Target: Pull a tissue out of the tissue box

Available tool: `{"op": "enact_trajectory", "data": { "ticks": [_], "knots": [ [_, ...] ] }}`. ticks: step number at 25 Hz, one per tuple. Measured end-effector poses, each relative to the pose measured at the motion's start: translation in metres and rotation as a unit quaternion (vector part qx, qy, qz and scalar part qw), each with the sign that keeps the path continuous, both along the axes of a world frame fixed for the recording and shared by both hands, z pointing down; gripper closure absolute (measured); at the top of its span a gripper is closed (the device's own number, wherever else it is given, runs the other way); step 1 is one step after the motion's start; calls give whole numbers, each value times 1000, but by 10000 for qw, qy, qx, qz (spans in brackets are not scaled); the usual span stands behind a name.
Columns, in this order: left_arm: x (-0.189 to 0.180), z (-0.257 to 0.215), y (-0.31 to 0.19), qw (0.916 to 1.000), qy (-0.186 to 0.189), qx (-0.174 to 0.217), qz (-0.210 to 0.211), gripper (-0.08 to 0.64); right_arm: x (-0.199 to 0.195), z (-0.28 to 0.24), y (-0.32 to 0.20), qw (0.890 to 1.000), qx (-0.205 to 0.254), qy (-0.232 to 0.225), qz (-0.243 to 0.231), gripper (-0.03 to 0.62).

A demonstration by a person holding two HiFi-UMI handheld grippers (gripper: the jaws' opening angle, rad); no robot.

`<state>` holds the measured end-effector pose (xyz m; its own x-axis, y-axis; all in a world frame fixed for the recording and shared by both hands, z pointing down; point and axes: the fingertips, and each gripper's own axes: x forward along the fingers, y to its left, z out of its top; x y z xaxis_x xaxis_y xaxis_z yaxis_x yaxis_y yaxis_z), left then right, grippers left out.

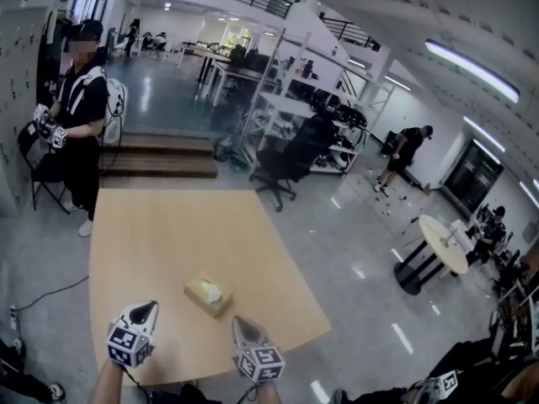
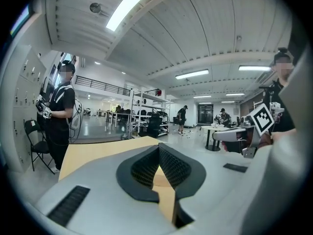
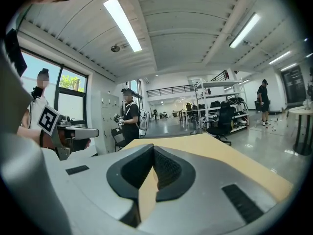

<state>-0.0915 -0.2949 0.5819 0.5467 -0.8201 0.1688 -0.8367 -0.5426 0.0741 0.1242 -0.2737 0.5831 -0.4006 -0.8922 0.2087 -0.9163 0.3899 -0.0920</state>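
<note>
Head cam sat high above the near edge of the table (image 1: 168, 242), facing forward and steeply down, far enough back to take in the whole top plus the hall beyond. The left gripper (image 1: 150, 308) poked in at 7 o'clock and the right gripper (image 1: 240, 321) at 6. Each gripper cam rode right behind its own jaws, super close, looking almost level just over the tabletop. The left one caught the right gripper at 3 o'clock, and the right one caught the left at 9. All three views shared the table, the standing person (image 1: 80, 116) in black and the shelving racks (image 1: 290, 99).
</note>
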Motion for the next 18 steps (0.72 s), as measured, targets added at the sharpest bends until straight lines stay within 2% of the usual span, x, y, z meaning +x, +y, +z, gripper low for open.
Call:
{"op": "enact_trajectory", "data": {
  "ticks": [12,18],
  "knots": [
    [23,47,-27,9985,47,-530,89,554,17,45,-32,9986,-528,41,20,581],
    [24,64,-32,9971,34,-750,124,554,11,69,-32,9968,-799,65,-47,580]
  ]
}}
